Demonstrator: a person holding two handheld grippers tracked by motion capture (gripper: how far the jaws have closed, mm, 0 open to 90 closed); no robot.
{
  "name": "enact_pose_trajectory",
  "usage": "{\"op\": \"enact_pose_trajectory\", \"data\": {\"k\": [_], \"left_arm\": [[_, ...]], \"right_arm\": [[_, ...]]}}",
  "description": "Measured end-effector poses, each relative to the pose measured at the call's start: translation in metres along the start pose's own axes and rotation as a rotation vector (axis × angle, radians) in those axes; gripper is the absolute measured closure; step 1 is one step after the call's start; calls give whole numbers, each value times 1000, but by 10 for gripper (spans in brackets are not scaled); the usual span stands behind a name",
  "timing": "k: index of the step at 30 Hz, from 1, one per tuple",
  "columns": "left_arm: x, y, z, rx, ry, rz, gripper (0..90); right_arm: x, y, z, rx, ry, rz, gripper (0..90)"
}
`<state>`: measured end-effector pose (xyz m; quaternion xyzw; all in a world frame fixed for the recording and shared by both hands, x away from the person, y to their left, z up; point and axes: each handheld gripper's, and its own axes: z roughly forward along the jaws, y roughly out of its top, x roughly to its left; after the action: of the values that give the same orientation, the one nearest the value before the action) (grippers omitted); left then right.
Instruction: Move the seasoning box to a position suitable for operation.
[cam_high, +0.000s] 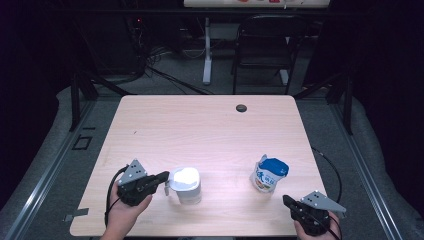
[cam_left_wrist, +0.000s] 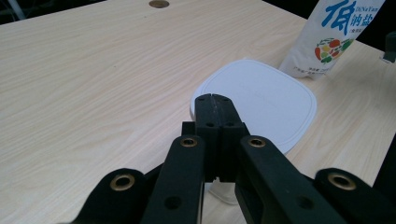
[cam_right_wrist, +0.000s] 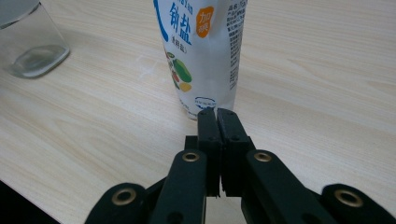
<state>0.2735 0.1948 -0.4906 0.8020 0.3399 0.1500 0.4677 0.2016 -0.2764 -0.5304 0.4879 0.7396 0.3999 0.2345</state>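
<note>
A clear square container with a white lid (cam_high: 185, 179) stands at the front left of the table. My left gripper (cam_high: 164, 177) is shut with nothing in it; in the left gripper view its tips (cam_left_wrist: 213, 97) sit at the lid's (cam_left_wrist: 266, 100) near edge, and contact cannot be told. A white and blue salt bag (cam_high: 269, 174) stands upright at the front right. My right gripper (cam_high: 287, 200) is shut and empty, just short of the bag's base. In the right gripper view its tips (cam_right_wrist: 217, 112) point at the bag (cam_right_wrist: 205, 51), with the clear container (cam_right_wrist: 32, 44) farther off.
The light wooden table (cam_high: 200, 125) has a round cable hole (cam_high: 241, 108) near its far edge. Behind it stand a black chair (cam_high: 265, 45) and a white desk leg (cam_high: 207, 50), with cables on the floor. Dark metal frames flank the table.
</note>
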Motion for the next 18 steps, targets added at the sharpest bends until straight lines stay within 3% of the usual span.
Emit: {"op": "enact_pose_trajectory", "data": {"k": [5,18], "left_arm": [[-5,1,6,20,-2,27,900],[-9,4,7,39,6,42,900]], "right_arm": [[1,0,0,-3,1,0,893],[4,0,0,-2,9,-8,892]]}}
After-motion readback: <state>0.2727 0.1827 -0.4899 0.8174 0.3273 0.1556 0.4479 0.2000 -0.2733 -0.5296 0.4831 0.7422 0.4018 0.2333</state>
